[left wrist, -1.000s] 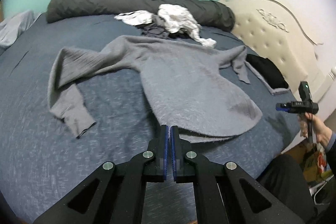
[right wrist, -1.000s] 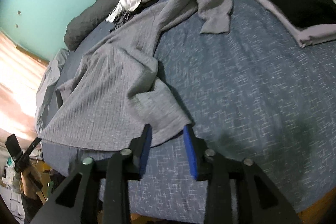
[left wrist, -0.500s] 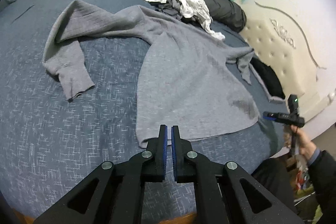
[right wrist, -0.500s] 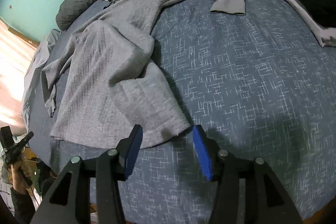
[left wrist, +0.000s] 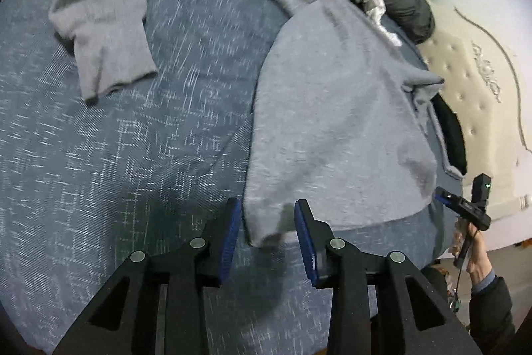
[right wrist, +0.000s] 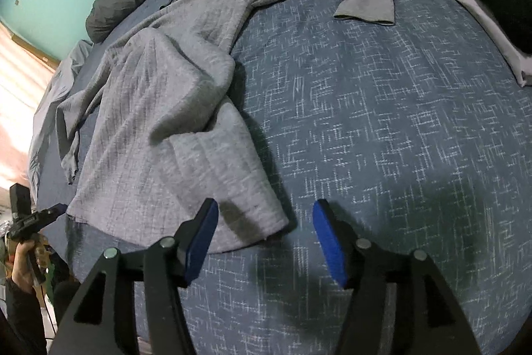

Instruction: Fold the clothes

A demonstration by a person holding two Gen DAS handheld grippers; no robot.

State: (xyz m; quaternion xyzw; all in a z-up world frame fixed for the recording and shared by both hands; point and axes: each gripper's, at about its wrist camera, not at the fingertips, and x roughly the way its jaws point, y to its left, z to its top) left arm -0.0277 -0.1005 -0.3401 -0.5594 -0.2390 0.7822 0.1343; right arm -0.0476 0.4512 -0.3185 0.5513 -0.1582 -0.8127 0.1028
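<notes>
One grey sweater, two sleeves, two spread grippers

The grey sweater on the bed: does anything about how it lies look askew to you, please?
Yes. The grey sweater is not flat: its body is rucked into a raised fold near the hem corner in the right wrist view, and one sleeve lies doubled back on the blue bedspread.

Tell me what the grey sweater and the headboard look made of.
Grey sweater: soft knit, probably cotton or wool blend; matte, with a fine ribbed texture, and it slumps in loose folds. Headboard: padded upholstery in cream, likely faux leather or fabric; button tufting dimples it. Its finish cannot be told through the blur.
</notes>
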